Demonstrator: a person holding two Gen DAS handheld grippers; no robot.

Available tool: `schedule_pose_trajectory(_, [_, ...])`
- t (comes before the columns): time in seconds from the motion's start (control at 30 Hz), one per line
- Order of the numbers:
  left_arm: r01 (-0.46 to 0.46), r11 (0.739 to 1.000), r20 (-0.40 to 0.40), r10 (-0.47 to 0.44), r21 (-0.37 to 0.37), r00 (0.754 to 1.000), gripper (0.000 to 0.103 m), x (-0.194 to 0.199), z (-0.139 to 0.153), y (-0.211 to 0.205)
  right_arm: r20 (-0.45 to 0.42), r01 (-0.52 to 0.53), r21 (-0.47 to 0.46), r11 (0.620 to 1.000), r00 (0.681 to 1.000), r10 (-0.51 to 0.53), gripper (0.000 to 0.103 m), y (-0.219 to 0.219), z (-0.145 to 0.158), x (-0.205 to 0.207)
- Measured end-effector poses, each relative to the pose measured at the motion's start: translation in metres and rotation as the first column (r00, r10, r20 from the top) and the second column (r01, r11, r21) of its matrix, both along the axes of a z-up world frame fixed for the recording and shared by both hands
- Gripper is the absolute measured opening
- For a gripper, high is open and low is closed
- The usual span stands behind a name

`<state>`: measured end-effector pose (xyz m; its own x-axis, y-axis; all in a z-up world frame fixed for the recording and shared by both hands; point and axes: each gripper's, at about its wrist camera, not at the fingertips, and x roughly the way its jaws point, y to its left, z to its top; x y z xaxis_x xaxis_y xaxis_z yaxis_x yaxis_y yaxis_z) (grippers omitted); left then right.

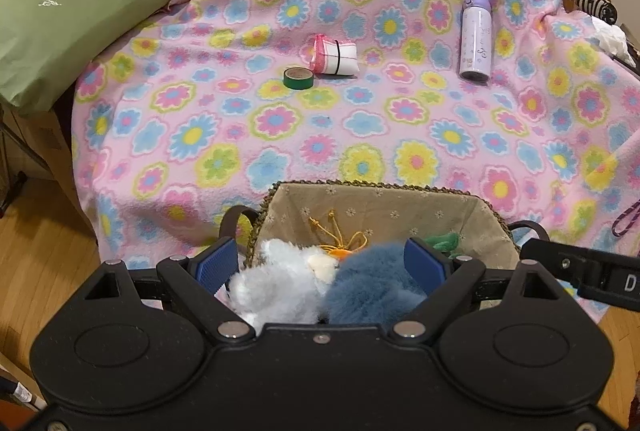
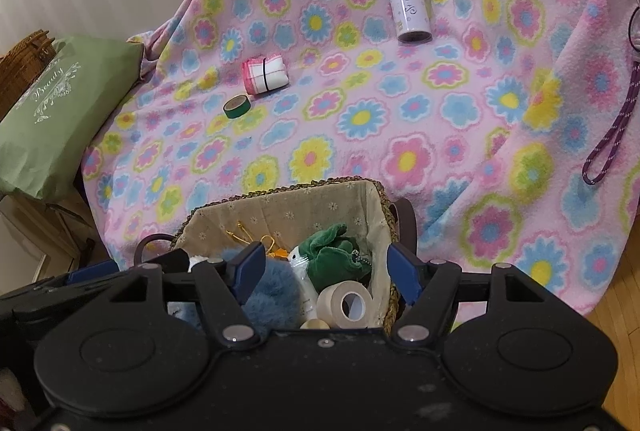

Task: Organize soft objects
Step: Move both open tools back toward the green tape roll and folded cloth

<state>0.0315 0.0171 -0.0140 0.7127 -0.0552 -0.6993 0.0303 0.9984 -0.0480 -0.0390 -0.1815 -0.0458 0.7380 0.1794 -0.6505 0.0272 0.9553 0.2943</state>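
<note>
Left wrist view: your left gripper (image 1: pixel 322 257) hangs over the lined basket (image 1: pixel 276 203) at the near edge of the blanket-covered table (image 1: pixel 360 135), jaws spread wide around a white-and-blue fluffy toy (image 1: pixel 320 279); whether the pads press it you cannot tell. Your right gripper (image 2: pixel 328 273) poises open over the same basket, above a green plush (image 2: pixel 332 251) and tape roll (image 2: pixel 346 303). A folded cloth (image 1: pixel 336 55) lies well apart.

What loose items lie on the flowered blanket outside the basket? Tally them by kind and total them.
Tape roll, green: 1
Folded cloth bundle, pink and white: 1
Bottle, lilac, lying down: 1
Cord loop, purple: 1
Total: 4
</note>
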Motion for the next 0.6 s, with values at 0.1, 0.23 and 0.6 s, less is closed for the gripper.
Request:
schedule_pose_trajectory(0.1, [0.003, 1.0, 0.014, -0.003, 0.01, 1.0, 0.087, 0.007, 0.006, 0.004, 0.016, -0.015, -0.043, 0.999, 1.0, 0.015, 0.071, 0.004, 0.003, 0.005])
schedule_pose_trajectory(0.23, [0.007, 0.999, 0.057, -0.01, 0.054, 0.998, 0.088, 0.024, 0.022, 0.011, 0.065, -0.044, -0.144, 0.989, 0.996, 0.053, 0.073, 0.013, 0.01, 0.015])
schedule_pose_trajectory(0.6, [-0.054, 0.991, 0.138, 0.037, 0.124, 0.99, 0.09, 0.103, 0.034, 0.037, 0.15, -0.055, -0.204, 0.977, 0.985, 0.087, 0.086, 0.007, 0.03, 0.076])
